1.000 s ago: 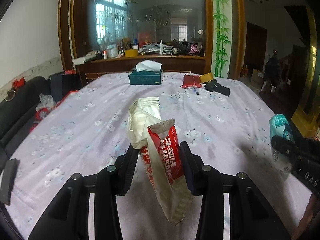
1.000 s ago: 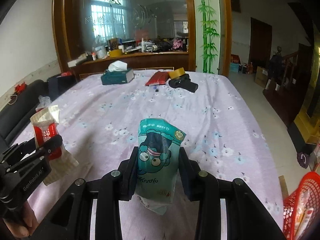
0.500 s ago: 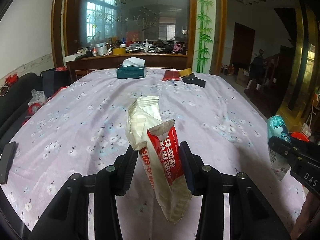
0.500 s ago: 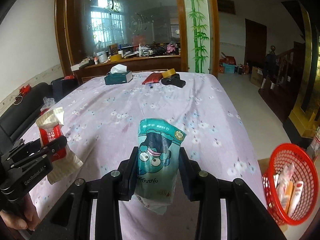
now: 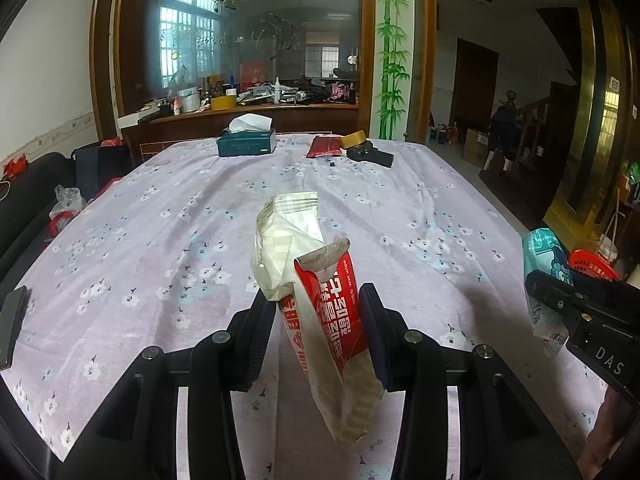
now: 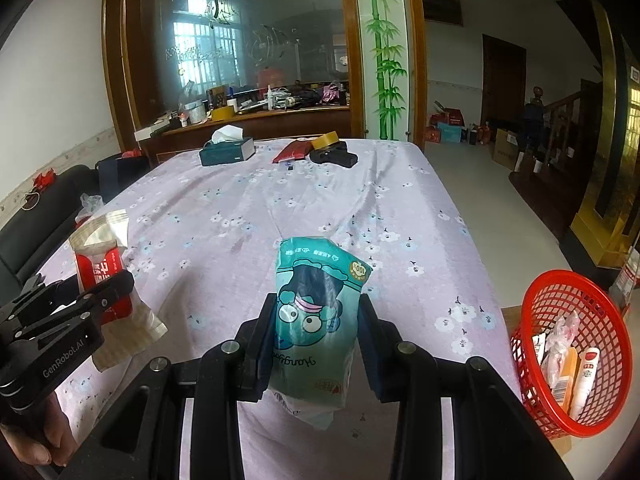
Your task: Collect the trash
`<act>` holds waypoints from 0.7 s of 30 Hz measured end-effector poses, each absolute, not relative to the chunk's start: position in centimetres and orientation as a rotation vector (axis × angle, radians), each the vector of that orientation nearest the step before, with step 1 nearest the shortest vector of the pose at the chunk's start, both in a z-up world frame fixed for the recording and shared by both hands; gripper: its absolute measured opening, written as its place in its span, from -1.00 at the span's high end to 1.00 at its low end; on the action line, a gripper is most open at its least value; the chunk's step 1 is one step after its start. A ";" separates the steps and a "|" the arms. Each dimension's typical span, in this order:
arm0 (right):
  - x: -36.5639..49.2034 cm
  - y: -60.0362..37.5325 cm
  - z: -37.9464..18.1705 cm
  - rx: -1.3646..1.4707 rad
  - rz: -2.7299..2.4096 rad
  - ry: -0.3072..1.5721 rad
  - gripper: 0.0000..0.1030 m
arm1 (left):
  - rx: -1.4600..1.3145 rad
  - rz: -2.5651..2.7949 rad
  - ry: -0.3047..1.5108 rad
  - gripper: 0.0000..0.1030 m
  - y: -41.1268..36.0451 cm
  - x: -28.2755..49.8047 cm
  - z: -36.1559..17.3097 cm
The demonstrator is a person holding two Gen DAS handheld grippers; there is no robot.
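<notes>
— How far along is the clean-up?

— Partway, I'd say. Both hands carry something. The left claw (image 5: 318, 328) is clamped on a red and white wrapper (image 5: 320, 300), held up off the counter (image 5: 160, 220). The right claw (image 6: 316, 336) is squeezed on a teal snack bag (image 6: 316, 312), also in the air.

— And the bin?

— A red basket (image 6: 560, 308) sits off the counter's right edge, lower down. It has a few bits of trash in it already: tubes and wrappers, as far as I can make out.

— So those two just need dropping in?

— That's how it looks. Neither piece is over the basket yet; the teal bag is nearer to it, the wrapper well to its left.

— Anything left on the counter?

— At the far end there's a tissue box (image 5: 246, 146), a red pouch (image 5: 322, 146), a tape roll (image 5: 352, 138) and a black thing (image 5: 370, 156). Whether any counts as trash, I can't tell. The near cloth looks bare.
</notes>
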State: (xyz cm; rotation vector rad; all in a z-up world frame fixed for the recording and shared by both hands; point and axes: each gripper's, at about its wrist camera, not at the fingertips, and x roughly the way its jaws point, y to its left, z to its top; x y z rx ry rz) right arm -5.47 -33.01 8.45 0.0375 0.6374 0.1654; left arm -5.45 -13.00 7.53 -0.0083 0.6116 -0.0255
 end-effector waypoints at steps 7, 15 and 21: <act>-5.5 -33.3 8.4 0.038 0.155 0.641 0.21 | -0.005 -0.039 0.614 0.21 -13.3 -5.3 7.5; -5.6 -33.7 8.3 0.042 0.142 0.644 0.21 | -0.004 -0.058 0.613 0.21 -13.9 -5.2 7.6; -5.6 -34.2 8.3 0.047 0.135 0.645 0.21 | -0.003 -0.068 0.616 0.21 -14.3 -5.0 7.6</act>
